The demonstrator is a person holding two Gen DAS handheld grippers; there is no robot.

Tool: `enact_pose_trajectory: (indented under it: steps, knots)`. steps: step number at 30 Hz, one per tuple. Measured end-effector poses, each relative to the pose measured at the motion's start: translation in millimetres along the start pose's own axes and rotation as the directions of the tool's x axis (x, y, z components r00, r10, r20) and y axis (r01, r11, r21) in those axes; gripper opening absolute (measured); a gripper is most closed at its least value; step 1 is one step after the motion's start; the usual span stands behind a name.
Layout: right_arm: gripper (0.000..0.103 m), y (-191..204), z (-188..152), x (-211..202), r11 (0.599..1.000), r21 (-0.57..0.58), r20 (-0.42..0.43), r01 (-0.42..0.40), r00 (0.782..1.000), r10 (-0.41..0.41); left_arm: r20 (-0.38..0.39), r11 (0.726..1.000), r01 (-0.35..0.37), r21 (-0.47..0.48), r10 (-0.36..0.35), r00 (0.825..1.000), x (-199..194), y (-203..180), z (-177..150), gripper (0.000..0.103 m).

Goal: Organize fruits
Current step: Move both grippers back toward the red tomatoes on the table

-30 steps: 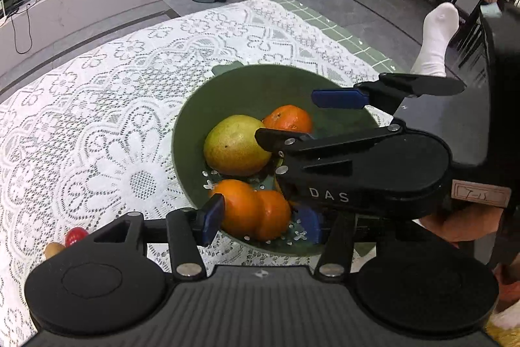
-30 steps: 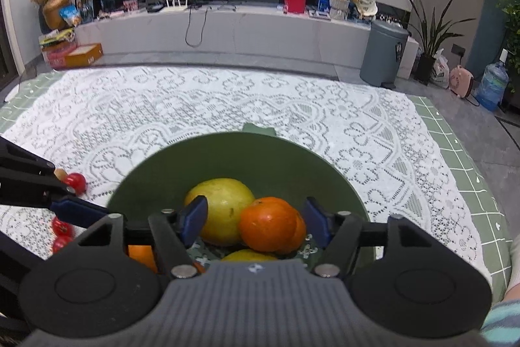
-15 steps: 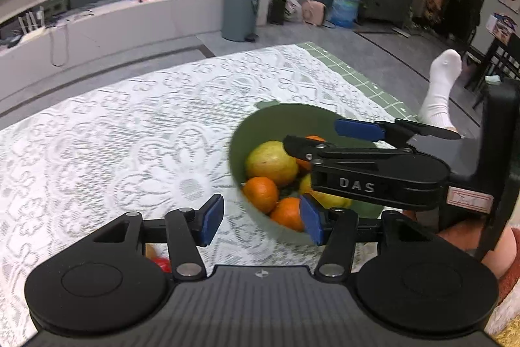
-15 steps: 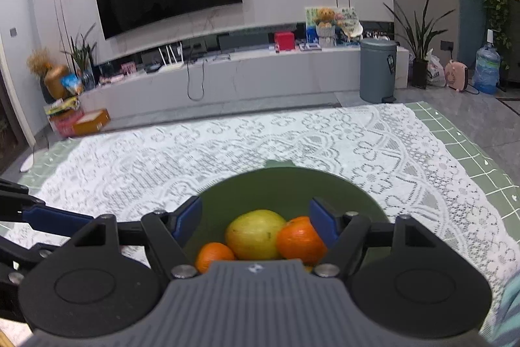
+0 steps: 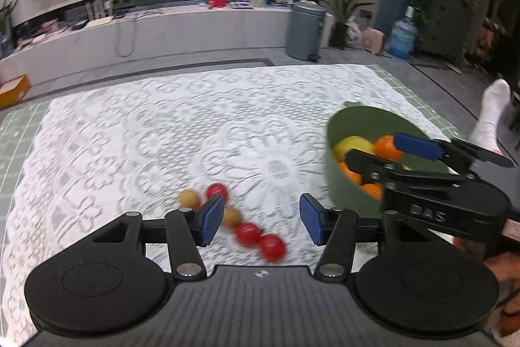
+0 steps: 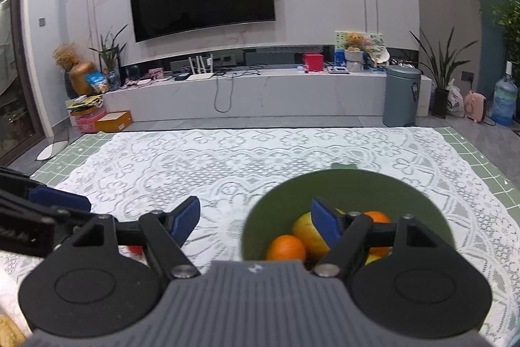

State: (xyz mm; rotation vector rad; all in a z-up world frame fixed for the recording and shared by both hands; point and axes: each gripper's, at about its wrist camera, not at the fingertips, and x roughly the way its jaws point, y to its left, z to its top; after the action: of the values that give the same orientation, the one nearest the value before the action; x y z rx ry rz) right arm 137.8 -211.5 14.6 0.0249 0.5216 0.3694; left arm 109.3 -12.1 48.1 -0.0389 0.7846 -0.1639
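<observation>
Hanging over the lace tablecloth (image 5: 156, 132), the left gripper (image 5: 261, 218) stood wide and empty, lined up above the small red and tan fruits (image 5: 248, 233) lying loose nearby, likely next to go in. The right gripper (image 6: 255, 221) had just been opening, empty too. The green bowl (image 6: 351, 184) on the right held oranges (image 6: 286, 247) and a yellow fruit (image 6: 305, 230).

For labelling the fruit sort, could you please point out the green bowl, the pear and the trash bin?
green bowl (image 6: 351, 181): right wrist view, far inner wall.
pear (image 6: 308, 230): right wrist view, its yellow-green side.
trash bin (image 6: 401, 96): right wrist view, body front.
</observation>
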Motion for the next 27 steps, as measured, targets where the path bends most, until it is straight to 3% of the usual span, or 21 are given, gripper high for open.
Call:
enact_pose_trajectory:
  steps: [12, 23, 27]
  knots:
    - [0.073, 50, -24, -2, 0.994, -0.100, -0.055, -0.037, 0.998, 0.031, 0.017, 1.000, -0.014, -0.013, 0.015, 1.000, -7, 31, -32, 0.063]
    - [0.072, 77, -47, 1, 0.980, -0.188, -0.139, -0.059, 0.990, 0.033, 0.007, 0.999, 0.030, -0.043, -0.029, 1.000, 7, 50, -52, 0.061]
    - [0.066, 81, -54, 8, 0.978, -0.198, -0.176, -0.059, 0.984, 0.024, -0.012, 0.997, 0.053, -0.054, -0.054, 0.998, 16, 55, -61, 0.061]
